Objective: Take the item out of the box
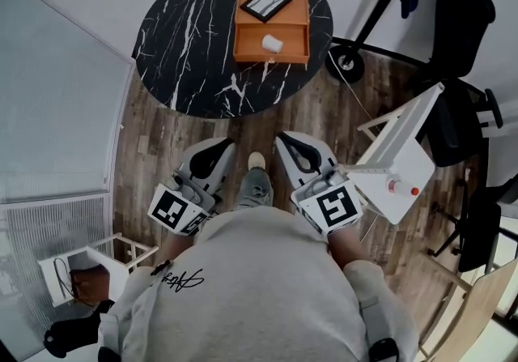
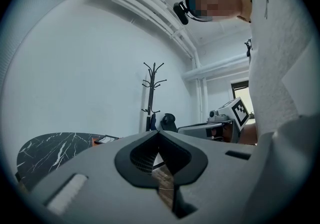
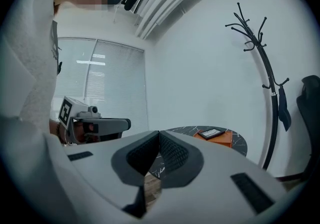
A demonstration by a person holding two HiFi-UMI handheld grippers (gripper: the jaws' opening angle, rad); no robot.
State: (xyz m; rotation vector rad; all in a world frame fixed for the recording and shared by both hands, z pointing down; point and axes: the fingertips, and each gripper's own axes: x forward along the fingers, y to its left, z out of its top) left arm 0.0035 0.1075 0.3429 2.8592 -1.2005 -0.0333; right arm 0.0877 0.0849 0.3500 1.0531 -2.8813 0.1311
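**Head view.** The round surface [image 1: 186, 36] lies at the top of the frame. Its near edge is well apart from both grippers, with open plank floor [image 1: 324, 117] between. The orange box [image 1: 251, 51] sits on the right half of the surface. The white cylindrical item [image 1: 273, 44] lies inside the box, and a dark framed panel [image 1: 267, 2] rests across the box's far end. The left gripper [image 1: 222, 145] and right gripper [image 1: 283, 140] are side by side near the torso, tips toward the surface. A white stand [image 1: 413, 162] is just beside the right gripper. A scooter [image 1: 368, 24] and a black chair [image 1: 461, 28] stand beyond it.

**Left gripper view.** The ribbed dark fingers [image 2: 142, 155] meet tip to tip, with nothing between them. The black, white-veined surface shows at the left. A coat stand [image 2: 152, 92] stands against the wall.

**Right gripper view.** The fingers [image 3: 175, 153] are pressed together and empty. The surface and box lie ahead, to the right.
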